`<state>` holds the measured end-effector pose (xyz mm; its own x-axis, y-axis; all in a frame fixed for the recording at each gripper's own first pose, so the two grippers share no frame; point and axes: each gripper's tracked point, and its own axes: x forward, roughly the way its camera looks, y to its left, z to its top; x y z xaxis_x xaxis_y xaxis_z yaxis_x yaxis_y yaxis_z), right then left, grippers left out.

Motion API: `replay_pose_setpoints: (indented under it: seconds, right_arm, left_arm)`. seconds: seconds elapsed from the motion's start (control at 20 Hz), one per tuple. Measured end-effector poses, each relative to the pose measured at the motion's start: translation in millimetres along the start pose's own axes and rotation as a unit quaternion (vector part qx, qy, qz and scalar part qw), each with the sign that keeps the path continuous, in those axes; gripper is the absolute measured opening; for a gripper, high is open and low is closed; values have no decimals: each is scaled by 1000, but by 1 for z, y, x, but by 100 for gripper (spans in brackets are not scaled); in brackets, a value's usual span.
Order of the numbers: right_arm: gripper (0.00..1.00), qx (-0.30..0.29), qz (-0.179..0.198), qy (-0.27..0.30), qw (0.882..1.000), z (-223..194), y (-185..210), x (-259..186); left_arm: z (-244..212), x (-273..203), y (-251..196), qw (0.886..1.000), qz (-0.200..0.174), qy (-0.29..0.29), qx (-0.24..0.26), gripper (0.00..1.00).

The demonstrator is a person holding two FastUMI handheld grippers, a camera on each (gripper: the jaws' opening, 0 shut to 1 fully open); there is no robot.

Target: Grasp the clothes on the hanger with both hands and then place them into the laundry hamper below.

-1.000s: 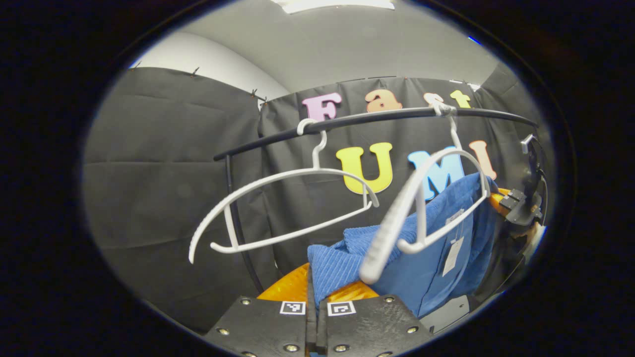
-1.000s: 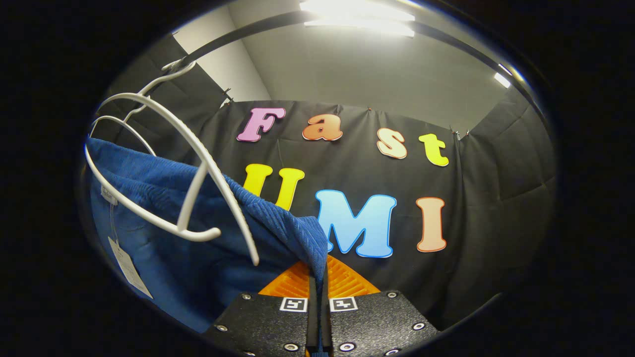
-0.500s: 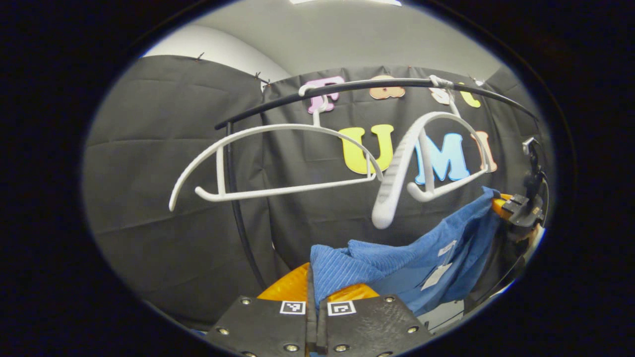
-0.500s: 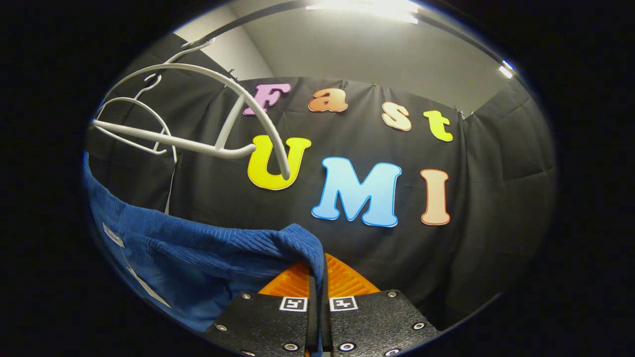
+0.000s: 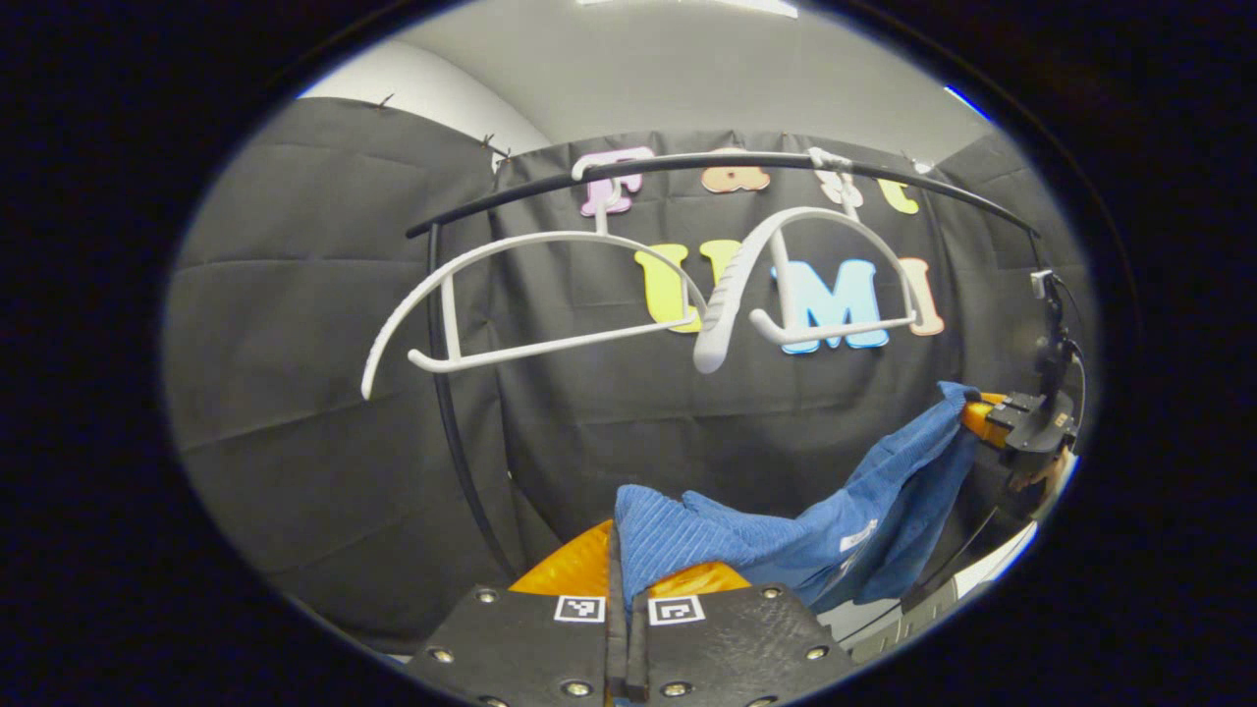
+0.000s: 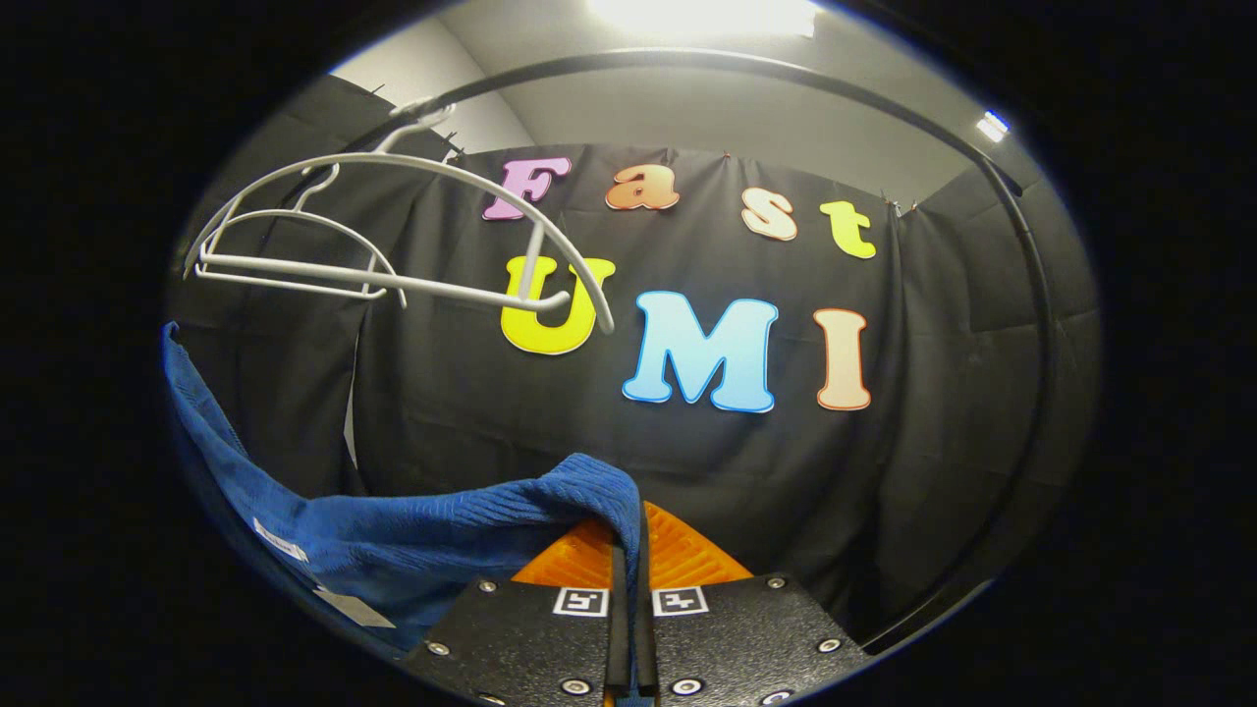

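Note:
A blue ribbed garment (image 5: 786, 535) hangs stretched between my two grippers, clear of the hangers. My left gripper (image 5: 622, 565) is shut on one corner of it. In the right gripper view the same blue garment (image 6: 462, 516) sags away to the left, and my right gripper (image 6: 628, 550) is shut on its other corner. The right gripper (image 5: 987, 417) also shows far right in the left gripper view, holding the cloth's end. Two bare white hangers (image 5: 550, 295) (image 5: 815, 285) hang from the black rail (image 5: 687, 167) above the garment. White tags dangle from the cloth.
The black rail (image 6: 746, 74) arches overhead and its upright post (image 5: 457, 422) stands left of the garment. A hand (image 5: 1046, 471) holds the right gripper. Something pale (image 5: 982, 560) lies low at the right in the left gripper view.
The garment has come off the right-hand hanger and dropped below both hangers. Both grippers have moved down with it, so the hangers and rail now sit higher in each view.

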<state>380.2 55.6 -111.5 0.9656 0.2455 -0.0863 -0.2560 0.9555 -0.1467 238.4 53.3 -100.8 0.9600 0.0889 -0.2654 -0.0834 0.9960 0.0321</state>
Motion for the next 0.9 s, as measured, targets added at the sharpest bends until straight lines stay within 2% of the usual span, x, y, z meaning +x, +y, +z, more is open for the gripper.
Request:
replay_pose_setpoints:
  seconds: [0.35,0.4,0.9]
  right_arm:
    - [2,30,-4,-12,999,32,40,-85]
    - [2,32,-4,-12,999,36,48,-97]
    - [2,49,0,-16,999,55,120,-184]
  left_arm:
    - [13,-42,-13,997,-76,-29,-10,2]
    - [16,-49,-17,996,-86,-33,-11,0]
    - [22,-104,-33,978,-195,-58,-34,1]
